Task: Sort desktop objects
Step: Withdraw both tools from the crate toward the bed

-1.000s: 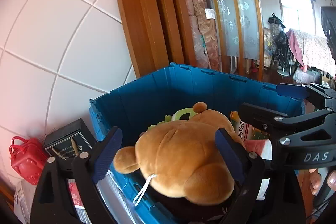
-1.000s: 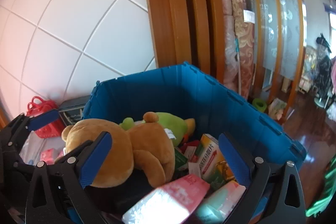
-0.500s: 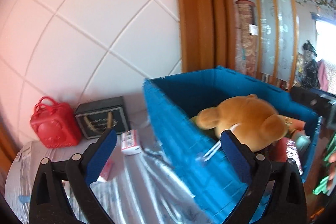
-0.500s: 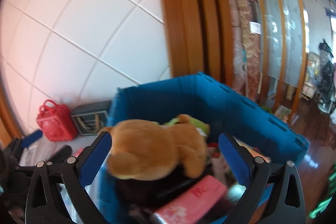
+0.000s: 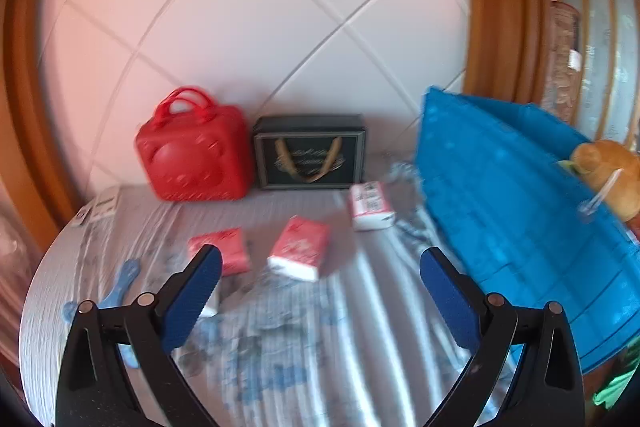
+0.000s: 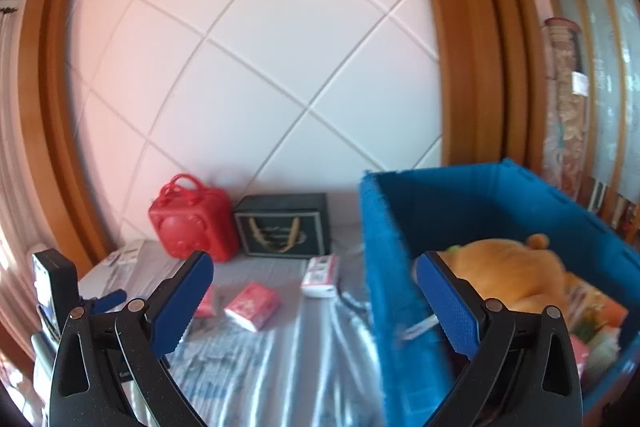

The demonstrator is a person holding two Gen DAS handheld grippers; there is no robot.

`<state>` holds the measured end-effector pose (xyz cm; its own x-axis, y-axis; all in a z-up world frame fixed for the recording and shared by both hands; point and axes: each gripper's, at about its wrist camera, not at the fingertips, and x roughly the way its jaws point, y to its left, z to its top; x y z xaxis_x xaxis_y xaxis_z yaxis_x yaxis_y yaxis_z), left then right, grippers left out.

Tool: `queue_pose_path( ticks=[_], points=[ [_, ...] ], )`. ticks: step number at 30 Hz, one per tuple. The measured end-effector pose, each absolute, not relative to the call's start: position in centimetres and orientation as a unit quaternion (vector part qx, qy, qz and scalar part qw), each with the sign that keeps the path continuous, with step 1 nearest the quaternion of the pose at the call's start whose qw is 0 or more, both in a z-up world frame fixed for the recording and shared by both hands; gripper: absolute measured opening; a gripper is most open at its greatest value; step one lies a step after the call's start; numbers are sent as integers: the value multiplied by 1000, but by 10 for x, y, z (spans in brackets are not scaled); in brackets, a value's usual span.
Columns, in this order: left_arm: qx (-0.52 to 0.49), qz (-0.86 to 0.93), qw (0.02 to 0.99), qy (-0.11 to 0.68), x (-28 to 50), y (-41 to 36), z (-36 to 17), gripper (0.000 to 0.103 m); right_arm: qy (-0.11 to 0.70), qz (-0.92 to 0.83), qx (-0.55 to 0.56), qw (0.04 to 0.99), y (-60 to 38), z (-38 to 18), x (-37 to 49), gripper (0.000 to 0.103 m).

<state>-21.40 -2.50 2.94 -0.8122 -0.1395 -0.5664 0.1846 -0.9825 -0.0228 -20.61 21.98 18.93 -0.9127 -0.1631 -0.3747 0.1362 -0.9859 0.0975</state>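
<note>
Left gripper [image 5: 320, 267] spread wide, nothing held between pads, aimed down at striped cloth [image 5: 280, 355]. Right gripper [image 6: 312, 287] likewise spread, empty; its right finger overlaps wall of blue bin [image 6: 400, 307] at right of frame. Brown plush bear [image 6: 508, 275] seen lying inside bin among packets. Three red-white packets on cloth at centre: one [image 5: 300, 247] between left fingers, one [image 5: 228, 251] beside left pad, one [image 5: 370, 205] near bin. Red bag [image 5: 192, 155] and dark box [image 5: 310, 157] set side by side against tiled wall [image 5: 280, 7], upper centre.

Blue crate [image 6: 400, 267], red bag [image 5: 192, 155], black box [image 5: 310, 157] with gold lettering, orange-brown plush bear [image 6: 508, 275], blue-patterned silvery tablecloth [image 5: 300, 347]
</note>
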Motion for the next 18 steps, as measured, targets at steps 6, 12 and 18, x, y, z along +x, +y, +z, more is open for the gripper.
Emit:
queue_pose_path(
  ticks=[6, 12, 18],
  points=[
    [346, -924, 154, 58, -213, -105, -24, 101, -16, -960, 259, 102, 162, 144, -249, 103],
    [406, -889, 196, 81, -215, -167, -87, 101, -5, -937, 336, 95, 131, 85, -296, 103],
    [447, -863, 211, 105, -237, -204, -131, 101, -6, -912, 404, 75, 118, 29, -347, 103]
  ],
)
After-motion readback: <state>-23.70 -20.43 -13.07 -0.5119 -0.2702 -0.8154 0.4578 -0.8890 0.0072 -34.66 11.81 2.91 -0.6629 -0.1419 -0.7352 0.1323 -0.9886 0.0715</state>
